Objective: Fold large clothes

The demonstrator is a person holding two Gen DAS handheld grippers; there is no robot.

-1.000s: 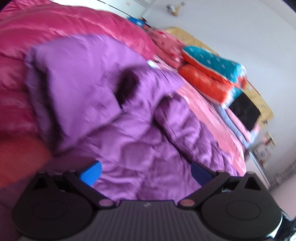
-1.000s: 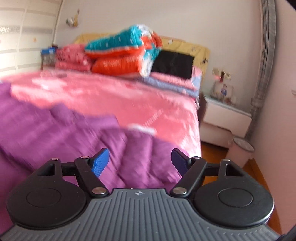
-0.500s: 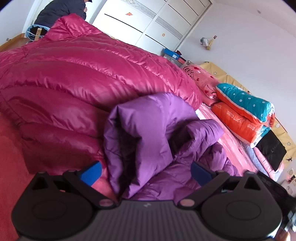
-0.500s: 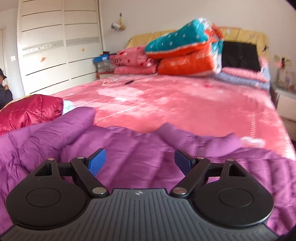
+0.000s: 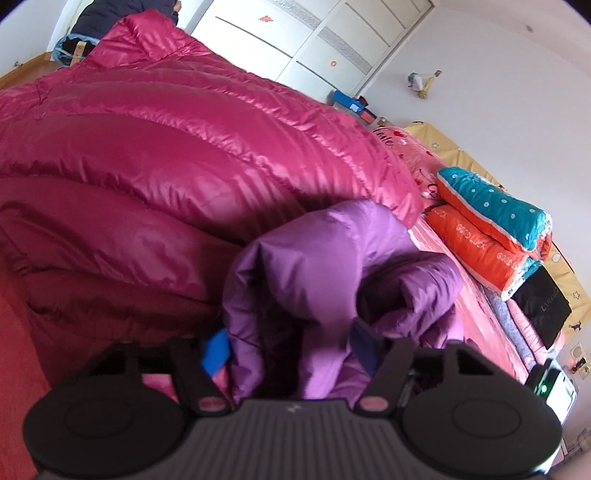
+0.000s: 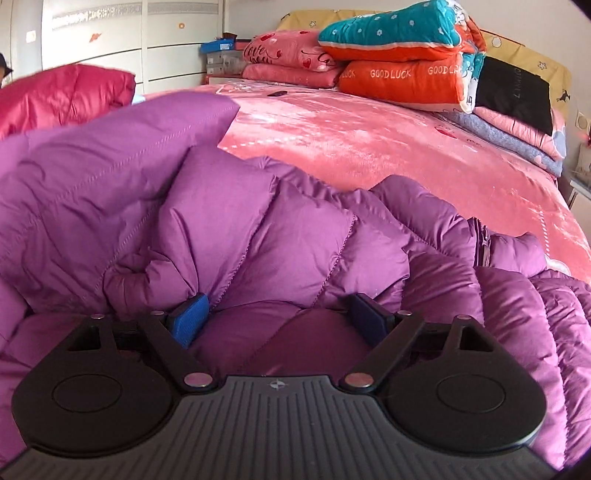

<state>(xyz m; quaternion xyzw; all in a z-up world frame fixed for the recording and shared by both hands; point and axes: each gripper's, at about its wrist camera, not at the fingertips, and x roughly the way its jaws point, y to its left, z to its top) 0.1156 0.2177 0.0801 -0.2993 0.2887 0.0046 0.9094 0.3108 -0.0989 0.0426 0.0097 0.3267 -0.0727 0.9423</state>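
A purple quilted jacket (image 5: 314,258) lies rumpled on the pink bedspread (image 6: 369,140). In the left wrist view, a raised fold of it stands between the jaws of my left gripper (image 5: 291,349). Those jaws are closing, and both blue pads touch the fabric. Behind the fold a shiny magenta down jacket (image 5: 184,147) fills the left of the view. In the right wrist view my right gripper (image 6: 279,321) stands wide open, low against the purple jacket (image 6: 295,236). A puffy panel bulges between its pads without being pinched.
Folded teal and orange quilts (image 6: 399,55), pink pillows and a black bag are stacked at the head of the bed. A white wardrobe (image 5: 314,40) lines the far wall. A person in dark clothes (image 5: 122,7) is beyond the magenta jacket (image 6: 66,92).
My left gripper's jaws have come in from wide apart onto the purple fold. My right gripper has swung left and down, from over the bed's edge onto the jacket.
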